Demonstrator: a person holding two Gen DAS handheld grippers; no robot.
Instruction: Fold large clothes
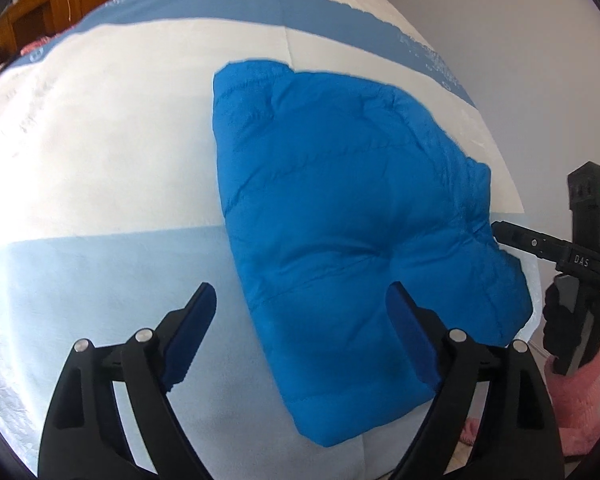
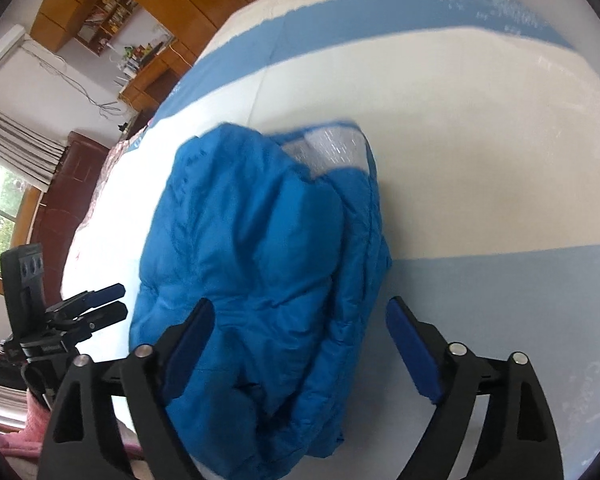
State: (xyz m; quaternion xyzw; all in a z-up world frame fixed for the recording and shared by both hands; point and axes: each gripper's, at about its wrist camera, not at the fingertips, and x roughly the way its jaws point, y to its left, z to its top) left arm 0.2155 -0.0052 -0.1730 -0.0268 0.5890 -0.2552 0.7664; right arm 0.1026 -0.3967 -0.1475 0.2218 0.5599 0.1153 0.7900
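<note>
The blue puffy jacket [image 1: 352,216] lies bundled on the bed [image 1: 100,140]. Both hand-held grippers, left [image 1: 300,336] and right [image 2: 296,344], gape wide, holding nothing. Trapped air could spring the folds open.

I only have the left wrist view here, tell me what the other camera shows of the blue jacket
Observer: From the right wrist view, the blue jacket shows a silvery lining patch at its far end.
Operator: Is the right gripper gripping it?
Observer: No, the right gripper is open, with the jacket between its fingers.
Operator: What's beyond the bed?
Observer: A window and wooden shelves on that side.
</note>
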